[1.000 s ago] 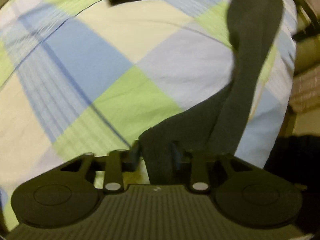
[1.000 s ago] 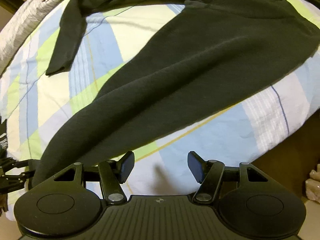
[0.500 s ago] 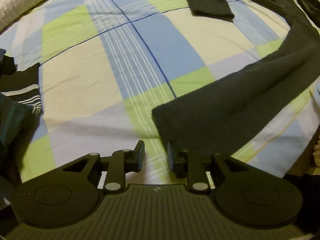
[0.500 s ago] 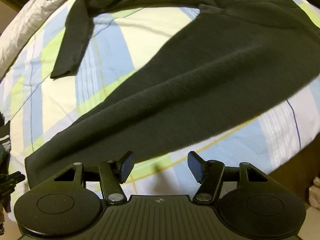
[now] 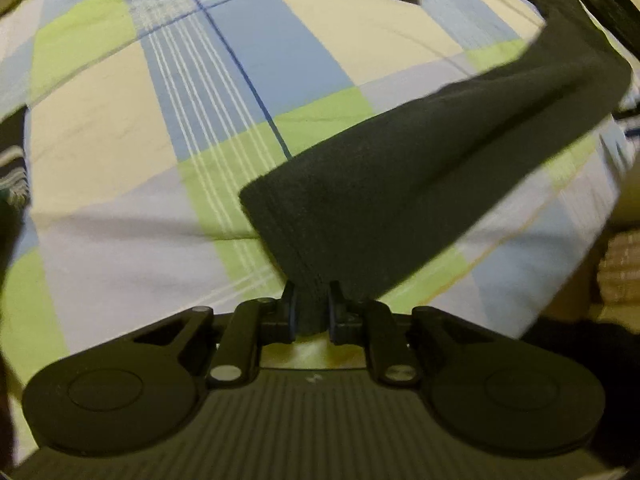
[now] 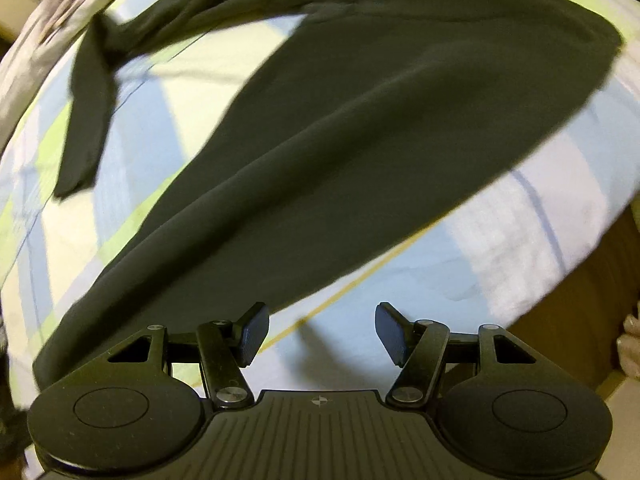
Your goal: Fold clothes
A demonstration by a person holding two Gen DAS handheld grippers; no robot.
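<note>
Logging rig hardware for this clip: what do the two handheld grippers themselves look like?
Both look like the same model. The left gripper and right gripper are matte black, each with a ribbed central body bearing a small white mark, two round disc housings at the sides, and linkage arms with silver pivot screws. The fingers end in flat dark-blue pads. No cables, hands or sleeves are visible.

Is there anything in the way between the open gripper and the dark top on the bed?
Nothing visible is. The right gripper hangs open over bare checked bedsheet, and the dark top lies just past its fingertips with only sheet between. The left gripper has just been closing and is already shut on the top's corner.
</note>
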